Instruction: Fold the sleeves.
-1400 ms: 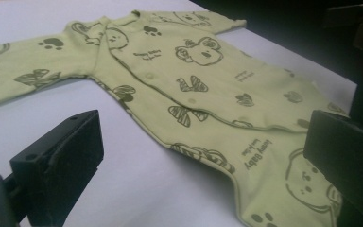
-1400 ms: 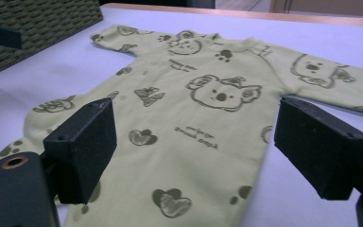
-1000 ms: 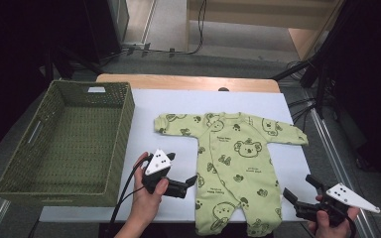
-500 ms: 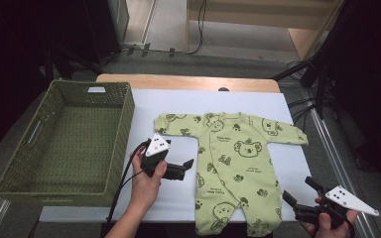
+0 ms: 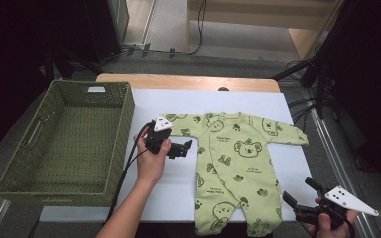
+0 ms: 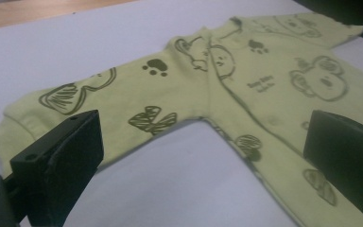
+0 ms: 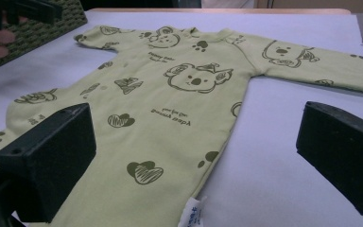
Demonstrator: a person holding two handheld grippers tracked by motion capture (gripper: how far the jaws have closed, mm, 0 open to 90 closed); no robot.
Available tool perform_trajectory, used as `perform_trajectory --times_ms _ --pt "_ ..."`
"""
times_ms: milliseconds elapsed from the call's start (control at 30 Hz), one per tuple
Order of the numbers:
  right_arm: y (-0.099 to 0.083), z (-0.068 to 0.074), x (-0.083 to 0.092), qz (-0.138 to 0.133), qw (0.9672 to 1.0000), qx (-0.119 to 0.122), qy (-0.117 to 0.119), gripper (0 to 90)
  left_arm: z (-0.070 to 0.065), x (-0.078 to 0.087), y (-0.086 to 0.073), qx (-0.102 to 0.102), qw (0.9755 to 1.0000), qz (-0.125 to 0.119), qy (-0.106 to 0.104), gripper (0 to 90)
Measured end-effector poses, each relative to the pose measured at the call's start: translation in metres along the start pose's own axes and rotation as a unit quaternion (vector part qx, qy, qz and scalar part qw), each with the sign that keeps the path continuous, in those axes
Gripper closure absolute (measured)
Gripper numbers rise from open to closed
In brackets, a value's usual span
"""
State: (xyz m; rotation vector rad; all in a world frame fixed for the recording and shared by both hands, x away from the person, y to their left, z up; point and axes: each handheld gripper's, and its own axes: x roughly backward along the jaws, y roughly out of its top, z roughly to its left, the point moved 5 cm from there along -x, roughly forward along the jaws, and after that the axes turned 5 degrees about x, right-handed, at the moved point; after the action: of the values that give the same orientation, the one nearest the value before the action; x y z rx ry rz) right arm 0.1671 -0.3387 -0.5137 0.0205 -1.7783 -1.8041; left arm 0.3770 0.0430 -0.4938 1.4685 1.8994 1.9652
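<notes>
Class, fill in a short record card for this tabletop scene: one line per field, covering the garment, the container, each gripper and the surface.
garment: green baby romper, spread flat, koala and paw prints
container: woven green basket, left of the romper, apart from it
left gripper: open, beside the romper's sleeve, not touching
right gripper: open, at the romper's leg end, near the table's front edge
surface: white table top

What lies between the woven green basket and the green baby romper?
In the high view, the left gripper hovers between basket and romper, over white table.
</notes>
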Motion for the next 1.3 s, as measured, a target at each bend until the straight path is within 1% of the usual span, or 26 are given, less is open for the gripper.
perform_trajectory --times_ms 100,200,300,400,433,467,533,633,733,800,867,933,1000,1067,1100,1133,1167,1200,1233,1267,1300 --pt "0.000 0.002 -0.001 0.003 1.0000 0.004 0.002 0.0 0.010 -0.010 0.000 0.007 0.9999 0.011 0.010 0.0" --pt "-0.001 0.001 0.000 0.002 1.0000 0.004 0.004 0.0 0.020 -0.018 0.001 0.008 0.9995 0.020 0.021 0.0" --pt "-0.001 0.001 0.000 0.002 1.0000 0.003 0.005 0.0 0.031 -0.025 0.001 0.019 0.9992 0.024 0.026 0.0" --pt "-0.002 0.001 0.000 0.004 1.0000 0.002 0.006 0.0 0.038 -0.030 0.002 0.026 0.9989 0.025 0.029 0.0" --pt "-0.002 0.001 -0.001 0.004 1.0000 0.003 0.007 0.0 0.041 -0.032 0.002 0.025 0.9987 0.028 0.034 0.0" --pt "-0.002 0.002 -0.001 0.005 1.0000 0.004 0.008 0.0 0.043 -0.034 0.003 0.028 0.9984 0.029 0.040 0.0" --pt "-0.002 0.002 -0.002 0.007 0.9999 0.003 0.010 0.0 0.049 -0.037 0.004 0.038 0.9979 0.029 0.042 1.1" --pt "-0.003 0.002 -0.003 0.009 0.9999 0.003 0.013 0.0 0.056 -0.042 0.004 0.045 0.9967 0.040 0.054 2.4" --pt "-0.004 0.003 -0.003 0.010 0.9998 0.003 0.015 0.0 0.062 -0.046 0.003 0.049 0.9958 0.042 0.066 4.0" --pt "-0.004 0.003 -0.003 0.011 0.9998 0.003 0.016 0.0 0.065 -0.049 0.002 0.052 0.9949 0.046 0.073 4.8" --pt "-0.004 0.003 -0.004 0.012 0.9998 0.004 0.017 0.0 0.067 -0.051 0.001 0.062 0.9935 0.050 0.082 7.6" --pt "-0.004 0.002 -0.004 0.012 0.9998 0.005 0.018 0.0 0.069 -0.055 -0.002 0.067 0.9915 0.057 0.096 14.5" --pt "-0.005 0.002 -0.004 0.013 0.9997 0.006 0.019 0.0 0.068 -0.056 -0.002 0.058 0.9905 0.059 0.109 15.2" --pt "-0.005 0.003 -0.005 0.014 0.9997 0.006 0.020 0.0 0.066 -0.057 -0.002 0.051 0.9881 0.061 0.131 20.6" --pt "-0.005 0.003 -0.005 0.013 0.9997 0.005 0.020 0.0 0.065 -0.057 -0.001 0.050 0.9877 0.060 0.135 24.1" --pt "-0.005 0.003 -0.005 0.013 0.9997 0.005 0.020 0.0 0.064 -0.056 -0.001 0.049 0.9886 0.056 0.131 27.4" --pt "-0.005 0.003 -0.005 0.014 0.9997 0.006 0.020 0.0 0.063 -0.056 -0.001 0.050 0.9886 0.053 0.132 33.4" --pt "-0.005 0.003 -0.005 0.013 0.9997 0.007 0.021 0.0 0.063 -0.055 0.000 0.046 0.9879 0.053 0.138 40.7" --pt "-0.005 0.003 -0.005 0.013 0.9997 0.006 0.021 0.0 0.062 -0.054 0.000 0.046 0.9881 0.052 0.137 55.4" --pt "-0.005 0.003 -0.005 0.013 0.9997 0.006 0.021 0.0 0.060 -0.054 0.001 0.047 0.9899 0.048 0.125 66.7" --pt "-0.005 0.003 -0.005 0.013 0.9997 0.006 0.021 0.0 0.057 -0.053 0.002 0.044 0.9908 0.044 0.121 72.9"
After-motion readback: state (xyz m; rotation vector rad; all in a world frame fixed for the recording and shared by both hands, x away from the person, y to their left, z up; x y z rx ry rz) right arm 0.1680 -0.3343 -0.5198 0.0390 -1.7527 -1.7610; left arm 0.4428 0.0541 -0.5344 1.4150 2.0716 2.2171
